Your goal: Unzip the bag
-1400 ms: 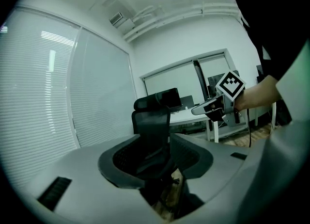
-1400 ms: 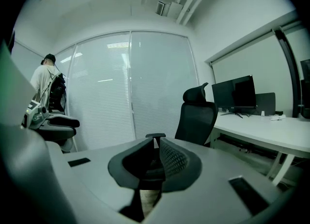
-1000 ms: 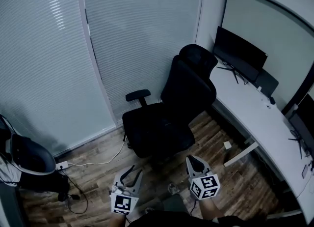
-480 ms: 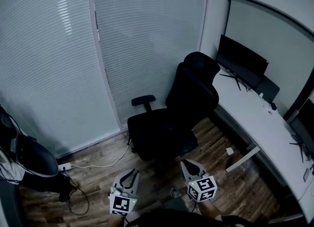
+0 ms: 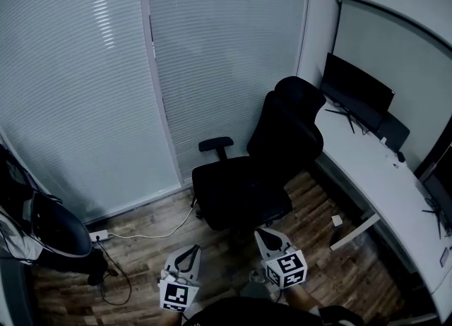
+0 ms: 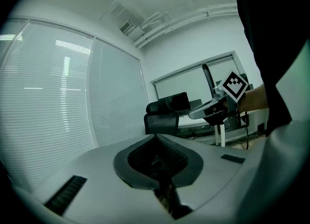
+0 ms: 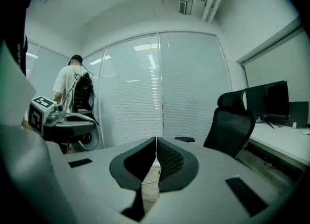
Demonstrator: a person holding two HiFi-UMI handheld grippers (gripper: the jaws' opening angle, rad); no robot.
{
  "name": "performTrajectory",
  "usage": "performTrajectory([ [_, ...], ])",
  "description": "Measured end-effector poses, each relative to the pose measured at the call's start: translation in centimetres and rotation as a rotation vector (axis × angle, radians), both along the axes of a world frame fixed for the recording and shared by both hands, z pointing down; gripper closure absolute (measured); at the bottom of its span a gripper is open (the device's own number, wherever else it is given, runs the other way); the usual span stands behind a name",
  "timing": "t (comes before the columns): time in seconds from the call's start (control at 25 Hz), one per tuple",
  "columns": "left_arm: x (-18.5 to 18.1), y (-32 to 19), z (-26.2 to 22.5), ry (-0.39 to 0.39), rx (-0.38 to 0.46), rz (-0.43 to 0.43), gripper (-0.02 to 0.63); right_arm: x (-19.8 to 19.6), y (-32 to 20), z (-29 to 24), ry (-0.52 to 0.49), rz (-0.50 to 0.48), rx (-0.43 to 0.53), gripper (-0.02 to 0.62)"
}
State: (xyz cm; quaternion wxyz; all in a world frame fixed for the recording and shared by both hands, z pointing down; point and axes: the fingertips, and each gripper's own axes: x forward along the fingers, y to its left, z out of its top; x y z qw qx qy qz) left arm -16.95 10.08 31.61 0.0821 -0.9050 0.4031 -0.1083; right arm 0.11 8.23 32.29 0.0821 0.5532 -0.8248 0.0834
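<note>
Both clenched, no bag in sight
The left hand-held gripper [image 5: 187, 252] has just clenched on nothing, the right hand-held gripper [image 5: 263, 233] is clenched empty too (near side of the chair [image 5: 247, 176]); no bag shows, unzipping not begun

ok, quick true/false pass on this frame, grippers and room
1. The left gripper is shut with nothing between its jaws. True.
2. The right gripper grips a zip pull. False: its jaws are together on nothing.
3. The monitor lies on the floor. False: it stands on the desk.
4. A black office chair stands on the wooden floor. True.
</note>
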Motion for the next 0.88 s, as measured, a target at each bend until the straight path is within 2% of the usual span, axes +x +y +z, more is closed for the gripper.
performTrajectory([
  [0.88,0.2,1.0,1.8,0.000,-0.039,-0.047,0.586,-0.2,-0.2,1.3,0.003,-0.045,-0.017,0.551],
])
